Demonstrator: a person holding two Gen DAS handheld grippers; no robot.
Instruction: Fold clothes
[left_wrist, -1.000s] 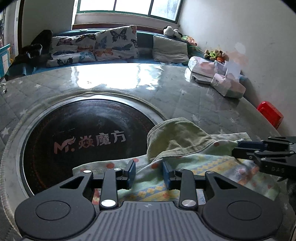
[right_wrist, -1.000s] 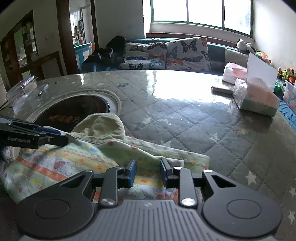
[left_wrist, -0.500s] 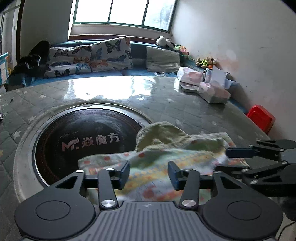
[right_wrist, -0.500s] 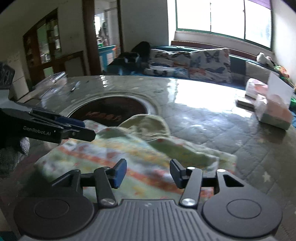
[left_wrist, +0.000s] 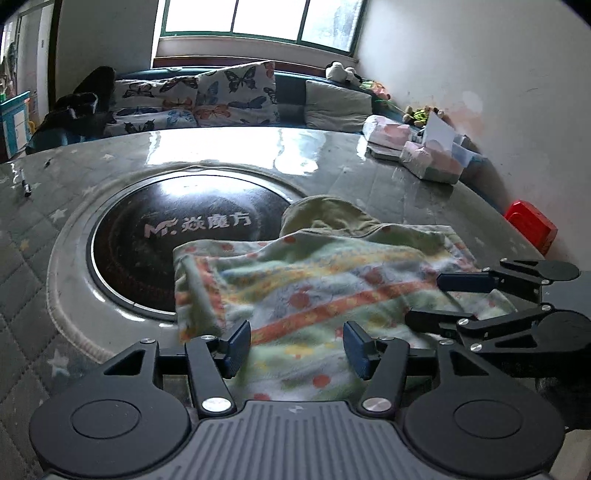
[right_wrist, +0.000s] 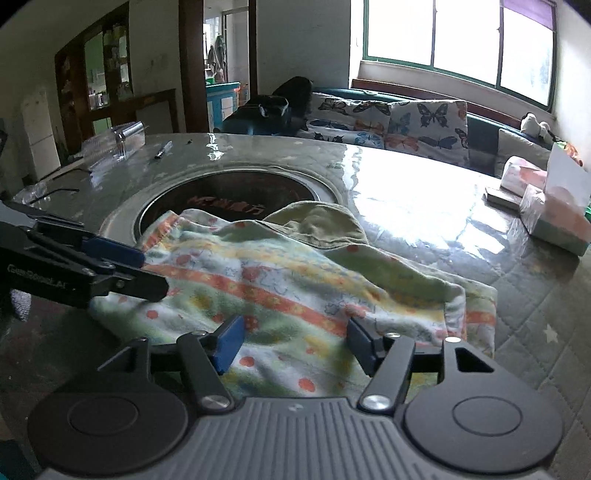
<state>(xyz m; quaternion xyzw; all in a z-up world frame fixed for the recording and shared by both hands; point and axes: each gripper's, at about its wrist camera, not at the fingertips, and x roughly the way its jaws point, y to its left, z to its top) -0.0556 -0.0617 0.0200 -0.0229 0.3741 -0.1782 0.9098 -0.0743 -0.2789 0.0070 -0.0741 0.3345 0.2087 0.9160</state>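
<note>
A small garment, pale green with orange stripes and dots, lies folded on the table, and its olive hood sticks out at the far side. My left gripper hovers open over the near edge and grips nothing. To its right, my right gripper is open above the cloth's right end. In the right wrist view the garment spreads under my open right gripper. The left gripper reaches in from the left with its tips over the cloth's left end.
The table has a quilted grey cover with a round black recess partly under the garment. Tissue packs and a red object sit at the right. A pen lies far left. A cushioned bench runs behind.
Both grippers have widened from a narrow gap at the cloth's edge to fully open and have drawn back slightly. The garment now lies loose on the table.
</note>
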